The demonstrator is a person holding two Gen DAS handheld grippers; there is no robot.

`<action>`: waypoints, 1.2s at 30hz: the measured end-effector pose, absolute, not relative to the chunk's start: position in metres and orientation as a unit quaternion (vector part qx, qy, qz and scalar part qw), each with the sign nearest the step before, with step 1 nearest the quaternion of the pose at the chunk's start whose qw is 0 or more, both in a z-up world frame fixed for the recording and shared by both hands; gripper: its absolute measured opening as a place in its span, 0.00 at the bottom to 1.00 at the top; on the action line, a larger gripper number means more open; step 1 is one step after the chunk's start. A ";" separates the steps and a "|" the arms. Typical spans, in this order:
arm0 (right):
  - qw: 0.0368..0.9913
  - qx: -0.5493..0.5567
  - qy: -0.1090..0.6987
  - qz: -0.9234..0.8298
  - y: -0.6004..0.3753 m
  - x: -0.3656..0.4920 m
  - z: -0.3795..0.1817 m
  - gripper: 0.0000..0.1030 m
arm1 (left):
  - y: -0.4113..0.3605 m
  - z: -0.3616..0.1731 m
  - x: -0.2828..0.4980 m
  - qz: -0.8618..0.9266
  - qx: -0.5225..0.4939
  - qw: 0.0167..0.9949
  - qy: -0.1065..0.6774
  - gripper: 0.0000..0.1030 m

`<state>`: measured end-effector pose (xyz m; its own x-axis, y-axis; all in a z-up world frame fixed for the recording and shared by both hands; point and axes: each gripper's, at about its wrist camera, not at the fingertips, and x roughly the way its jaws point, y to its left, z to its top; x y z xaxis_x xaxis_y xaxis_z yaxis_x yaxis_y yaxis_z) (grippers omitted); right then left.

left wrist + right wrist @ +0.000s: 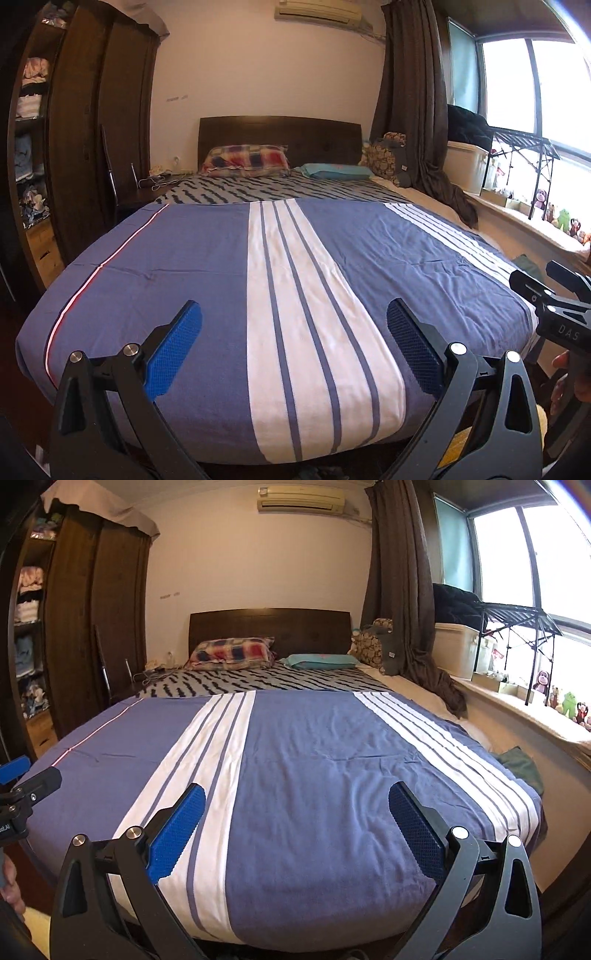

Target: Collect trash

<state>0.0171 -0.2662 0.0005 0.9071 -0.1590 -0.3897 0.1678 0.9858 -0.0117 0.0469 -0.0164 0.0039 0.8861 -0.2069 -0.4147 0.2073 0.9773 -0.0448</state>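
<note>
Blue cloth with white stripes fills most of what I see: the blanket [207, 280] on the bed [269, 626]. I use the bed as my marker for everything else.

Left of the bed stands a dark wooden wardrobe [99, 122] with folded clothes on its open shelves. At the head of the bed lie a checked pillow [245, 158] and, to its right, a teal pillow [336, 171]. High on the wall above the bed hangs an air conditioner [301, 500]. Right of the bed hangs a brown curtain [402, 587], and past it is a bright window [517, 554] with small toy animals [569, 703] on the sill. A green cloth [521, 764] lies at the right side of the bed, beside the blanket.

My left claw [293, 349] hangs over the foot of the bed. Its blue pads [173, 354] are spread wide apart and hold nothing. My right claw [297, 834] hangs over the foot of the bed too, spread wide with nothing in it. From the left camera I see it poking in at the right edge, with a hand [570, 380] below it.

I cannot pick out any trash on the bed or around it.
</note>
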 end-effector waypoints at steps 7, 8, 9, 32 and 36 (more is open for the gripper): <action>0.977 0.017 0.185 -0.101 -0.263 0.004 0.002 0.97 | -0.016 0.005 0.038 -0.102 0.006 0.972 0.212 0.92; 0.977 0.019 0.185 -0.099 -0.263 0.003 0.002 0.97 | -0.016 0.005 0.038 -0.101 0.006 0.972 0.212 0.92; 0.977 0.019 0.186 -0.099 -0.263 0.003 0.002 0.97 | -0.016 0.005 0.038 -0.099 0.006 0.972 0.213 0.92; 0.979 0.015 0.182 -0.090 -0.251 0.000 0.008 0.97 | -0.015 0.006 0.036 -0.102 0.008 0.972 0.210 0.92; 0.979 0.015 0.181 -0.089 -0.250 0.000 0.009 0.97 | -0.015 0.007 0.035 -0.100 0.008 0.973 0.208 0.92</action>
